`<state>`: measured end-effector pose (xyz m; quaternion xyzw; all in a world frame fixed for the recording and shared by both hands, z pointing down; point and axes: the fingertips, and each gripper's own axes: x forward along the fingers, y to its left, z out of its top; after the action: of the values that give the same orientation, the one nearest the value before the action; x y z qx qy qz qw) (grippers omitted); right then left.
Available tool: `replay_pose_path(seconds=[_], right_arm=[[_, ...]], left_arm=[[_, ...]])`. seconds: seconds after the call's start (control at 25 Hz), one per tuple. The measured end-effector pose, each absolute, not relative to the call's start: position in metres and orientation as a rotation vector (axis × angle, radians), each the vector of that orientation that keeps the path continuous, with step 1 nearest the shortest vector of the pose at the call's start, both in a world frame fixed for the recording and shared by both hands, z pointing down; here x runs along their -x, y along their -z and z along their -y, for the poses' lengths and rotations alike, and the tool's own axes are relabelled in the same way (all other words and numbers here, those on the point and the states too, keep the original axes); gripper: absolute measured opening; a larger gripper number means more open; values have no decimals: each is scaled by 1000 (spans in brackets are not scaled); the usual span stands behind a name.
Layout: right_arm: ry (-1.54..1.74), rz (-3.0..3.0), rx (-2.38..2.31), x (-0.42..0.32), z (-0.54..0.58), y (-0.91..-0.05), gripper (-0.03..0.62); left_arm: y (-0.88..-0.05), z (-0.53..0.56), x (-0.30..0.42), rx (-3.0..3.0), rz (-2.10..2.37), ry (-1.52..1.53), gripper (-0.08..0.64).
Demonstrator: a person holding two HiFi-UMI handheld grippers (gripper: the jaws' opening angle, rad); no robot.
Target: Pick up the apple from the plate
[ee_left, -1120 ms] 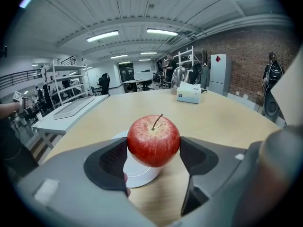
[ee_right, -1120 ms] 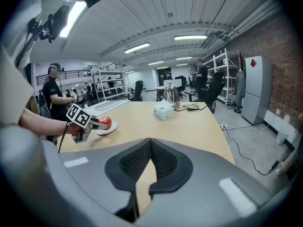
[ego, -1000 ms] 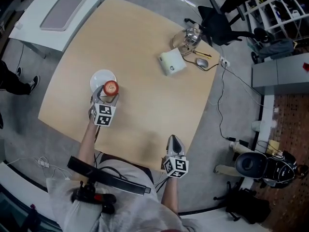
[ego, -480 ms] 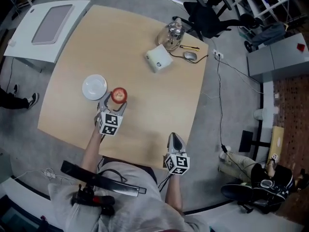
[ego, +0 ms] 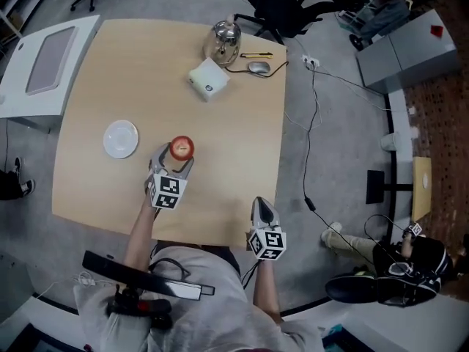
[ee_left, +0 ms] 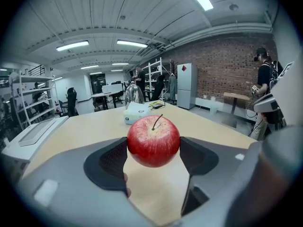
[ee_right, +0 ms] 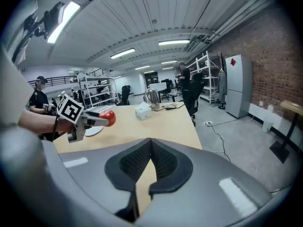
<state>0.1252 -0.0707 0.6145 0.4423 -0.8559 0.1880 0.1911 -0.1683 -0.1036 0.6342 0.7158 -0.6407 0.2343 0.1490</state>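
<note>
pinching the apple (ee_left: 153, 141), left gripper (ego: 178, 155) hangs over open tabletop (ego: 234, 116); right gripper (ego: 262, 204), fingers (ee_right: 130, 165) together, at edge.

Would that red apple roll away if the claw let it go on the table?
Probably yes: the apple is round and smooth, and the table looks flat. It seems firm, since the left claw pinches its sides without denting it. Its glossy skin may be a bit slippery.

**Three views, one counter**

The head view looks steeply down from high over the whole counter (ego: 110, 72). Each gripper view sits low, close behind its own tongs. The left tongs (ee_left: 154, 148) and right tongs (ee_right: 150, 148) both face the far kettle (ee_left: 134, 94) and white box (ee_left: 136, 113), which all three views share.
</note>
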Motion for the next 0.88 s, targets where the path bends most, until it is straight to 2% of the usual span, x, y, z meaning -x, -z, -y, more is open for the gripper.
replay_pose_path(seconds=[0.88], right_arm=[[-596,2297,-1454,-245,62,-622,6]], left_arm=[[-640,148,16,-2284,1620,-718,368]])
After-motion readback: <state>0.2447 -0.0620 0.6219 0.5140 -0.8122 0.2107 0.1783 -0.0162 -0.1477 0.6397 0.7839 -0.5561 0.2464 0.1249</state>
